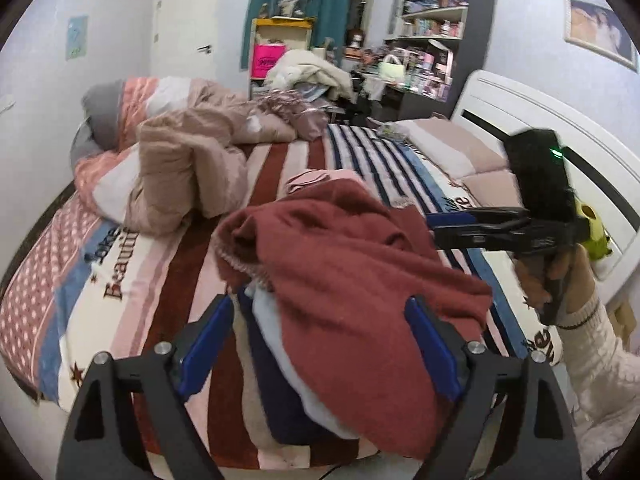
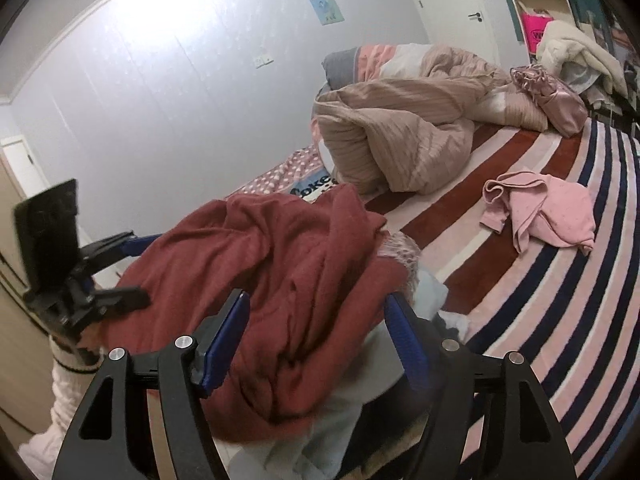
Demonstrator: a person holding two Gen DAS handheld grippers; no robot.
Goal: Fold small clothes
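Observation:
A dark red knit garment (image 1: 352, 280) lies bunched on top of a small pile with light blue cloth (image 1: 288, 344) and navy cloth (image 1: 280, 408) at the near edge of the bed. My left gripper (image 1: 320, 340) is open, its blue pads on either side of the pile. My right gripper (image 2: 316, 336) is open too, straddling the red garment (image 2: 272, 280) from the other side. In the left wrist view the right gripper (image 1: 436, 228) reaches in from the right. A small pink garment (image 2: 552, 212) lies crumpled on the striped sheet further up the bed.
The bed has a striped sheet (image 2: 560, 320). A rumpled beige duvet (image 1: 188, 168) lies at the far left. Pillows (image 1: 460, 148) and a white headboard (image 1: 560, 128) are on the right. A cluttered desk and shelves (image 1: 424, 40) stand beyond the bed.

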